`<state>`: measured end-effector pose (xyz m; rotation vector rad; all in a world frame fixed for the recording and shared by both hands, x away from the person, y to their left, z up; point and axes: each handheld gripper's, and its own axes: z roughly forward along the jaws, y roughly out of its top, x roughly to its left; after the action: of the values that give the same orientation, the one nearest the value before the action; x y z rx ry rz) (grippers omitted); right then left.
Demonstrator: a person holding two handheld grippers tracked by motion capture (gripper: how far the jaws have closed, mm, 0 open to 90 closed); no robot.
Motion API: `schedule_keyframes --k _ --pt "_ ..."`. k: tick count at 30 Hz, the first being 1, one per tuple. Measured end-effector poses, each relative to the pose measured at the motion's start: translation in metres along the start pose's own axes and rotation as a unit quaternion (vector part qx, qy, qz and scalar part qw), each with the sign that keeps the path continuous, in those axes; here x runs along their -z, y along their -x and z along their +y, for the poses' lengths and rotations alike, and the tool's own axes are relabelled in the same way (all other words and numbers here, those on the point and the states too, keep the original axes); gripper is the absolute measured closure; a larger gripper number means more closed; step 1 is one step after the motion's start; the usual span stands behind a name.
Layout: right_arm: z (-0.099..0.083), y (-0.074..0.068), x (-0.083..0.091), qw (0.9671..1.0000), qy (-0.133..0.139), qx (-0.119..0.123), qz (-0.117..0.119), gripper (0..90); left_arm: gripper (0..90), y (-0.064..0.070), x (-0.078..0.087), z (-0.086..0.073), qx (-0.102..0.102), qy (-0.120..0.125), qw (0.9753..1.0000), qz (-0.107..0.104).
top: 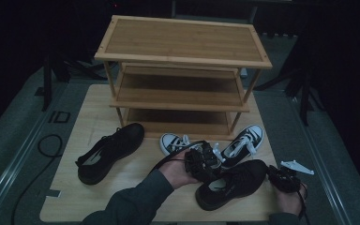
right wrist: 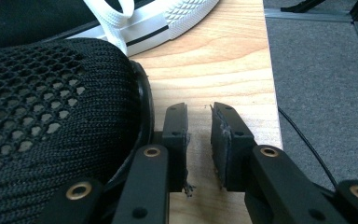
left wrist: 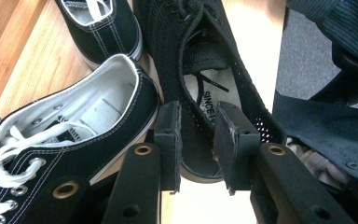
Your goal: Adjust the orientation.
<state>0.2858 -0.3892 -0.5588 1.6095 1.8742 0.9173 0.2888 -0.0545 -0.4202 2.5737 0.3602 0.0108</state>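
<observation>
A black mesh shoe lies at the table's front right, toe to the right. My left gripper is held over its heel end by a hand reaching across. In the left gripper view the left gripper has a narrow gap between its jaws, through which I see the mesh shoe and its printed insole; I see no grip on it. My right gripper sits just right of the toe. In the right gripper view the right gripper is slightly open over bare wood beside the mesh toe.
A three-shelf bamboo rack stands at the back of the table. A second black shoe lies front left. Two black-and-white canvas sneakers lie before the rack. The table's right edge is close to my right gripper.
</observation>
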Motion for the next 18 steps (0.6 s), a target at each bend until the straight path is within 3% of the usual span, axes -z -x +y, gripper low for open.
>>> schedule_keyframes --k 7,10,15,18 --pt "0.000 0.000 0.000 1.0000 0.000 0.001 -0.001 75.7 70.6 0.002 -0.001 0.003 0.003 0.004 1.0000 -0.004" --pt "0.000 0.000 0.000 1.0000 0.000 0.001 -0.001 75.7 71.1 0.004 -0.011 0.002 -0.009 -0.022 0.9997 -0.005" --pt "0.000 0.000 0.000 1.0000 0.000 0.000 0.000 75.6 75.3 0.003 -0.020 0.002 -0.001 -0.037 0.9993 -0.009" --pt "0.000 0.000 0.000 1.0000 0.000 0.000 0.000 75.5 82.1 0.003 -0.022 0.002 0.000 -0.046 0.9989 -0.012"
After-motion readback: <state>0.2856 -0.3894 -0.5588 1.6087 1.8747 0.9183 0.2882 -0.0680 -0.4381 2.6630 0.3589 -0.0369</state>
